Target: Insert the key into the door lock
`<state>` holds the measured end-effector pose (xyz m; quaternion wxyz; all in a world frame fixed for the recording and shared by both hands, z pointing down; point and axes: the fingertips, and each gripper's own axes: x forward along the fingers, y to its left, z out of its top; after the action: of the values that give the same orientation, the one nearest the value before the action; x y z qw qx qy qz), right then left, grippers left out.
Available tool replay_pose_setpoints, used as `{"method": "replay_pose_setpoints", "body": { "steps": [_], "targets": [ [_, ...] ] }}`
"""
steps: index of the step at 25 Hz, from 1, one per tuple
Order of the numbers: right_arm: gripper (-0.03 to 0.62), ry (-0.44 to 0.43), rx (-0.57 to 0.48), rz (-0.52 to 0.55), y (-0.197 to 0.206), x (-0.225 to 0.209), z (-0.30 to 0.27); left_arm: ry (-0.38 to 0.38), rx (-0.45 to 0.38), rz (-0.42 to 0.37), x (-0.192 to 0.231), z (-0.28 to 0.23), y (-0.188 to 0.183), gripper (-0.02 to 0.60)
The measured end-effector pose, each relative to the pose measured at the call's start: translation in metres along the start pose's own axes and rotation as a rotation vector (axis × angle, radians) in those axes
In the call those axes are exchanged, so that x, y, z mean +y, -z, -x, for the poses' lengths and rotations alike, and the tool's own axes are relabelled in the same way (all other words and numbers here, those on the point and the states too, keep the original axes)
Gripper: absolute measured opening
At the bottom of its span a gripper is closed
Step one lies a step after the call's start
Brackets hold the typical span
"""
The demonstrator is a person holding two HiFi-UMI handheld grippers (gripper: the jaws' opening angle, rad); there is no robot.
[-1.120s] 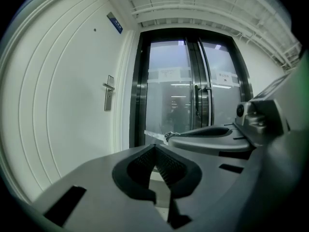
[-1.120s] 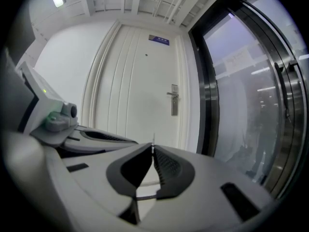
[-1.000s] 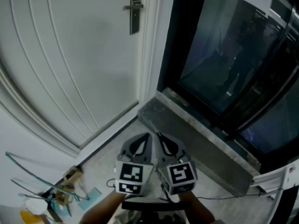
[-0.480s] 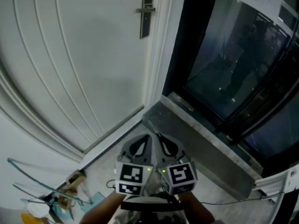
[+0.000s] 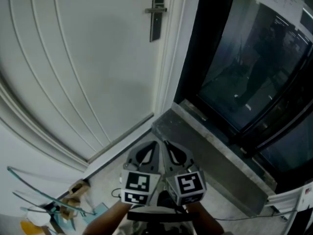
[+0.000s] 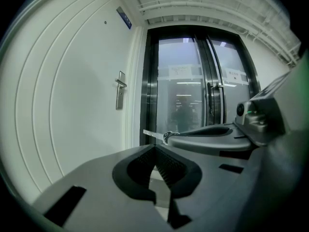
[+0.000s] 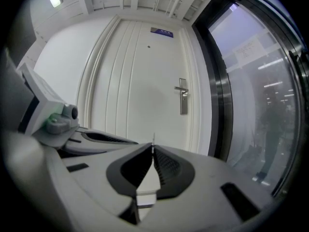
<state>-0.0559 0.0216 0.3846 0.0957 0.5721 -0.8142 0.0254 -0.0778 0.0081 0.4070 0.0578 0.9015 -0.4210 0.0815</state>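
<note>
Drifted rightward, the door lock point(image 5: 157, 12) stands well beyond the key point(image 6: 153, 135) pinched in right tongs point(image 7: 153, 148); left tongs point(image 6: 155, 148) closed, empty.

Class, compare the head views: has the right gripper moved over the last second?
Yes, slightly. The right gripper, shut on the key, has edged forward: its tip sits nearer the grey sill.

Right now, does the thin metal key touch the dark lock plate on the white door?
Apart. The right gripper view shows bare white door between the thin metal key and the dark lock plate.
</note>
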Motion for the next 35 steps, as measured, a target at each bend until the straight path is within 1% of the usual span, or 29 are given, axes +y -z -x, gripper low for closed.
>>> {"method": "replay_pose_setpoints", "body": {
  "steps": [7,14,19,25,30,35],
  "targets": [
    [0.025,-0.020,0.001,-0.002,-0.001,-0.048,-0.029,-0.021,0.021,-0.013,0.000,-0.055,-0.007,0.003],
    [0.025,-0.059,-0.015,-0.035,-0.004,-0.104,-0.055,-0.054,0.039,-0.017,-0.007,-0.112,-0.022,0.003],
    [0.025,-0.077,-0.023,-0.058,-0.004,-0.146,-0.067,-0.086,0.043,-0.022,-0.013,-0.150,-0.030,0.003],
    [0.023,-0.096,-0.046,-0.059,-0.008,-0.190,-0.075,-0.114,0.047,-0.030,-0.026,-0.189,-0.040,0.003],
    [0.023,-0.111,-0.065,-0.030,-0.012,-0.213,-0.080,-0.131,0.052,-0.041,-0.035,-0.208,-0.050,0.003],
    [0.021,-0.124,-0.090,0.016,-0.020,-0.219,-0.088,-0.150,0.042,-0.035,-0.031,-0.217,-0.056,0.003]
  ]
}}
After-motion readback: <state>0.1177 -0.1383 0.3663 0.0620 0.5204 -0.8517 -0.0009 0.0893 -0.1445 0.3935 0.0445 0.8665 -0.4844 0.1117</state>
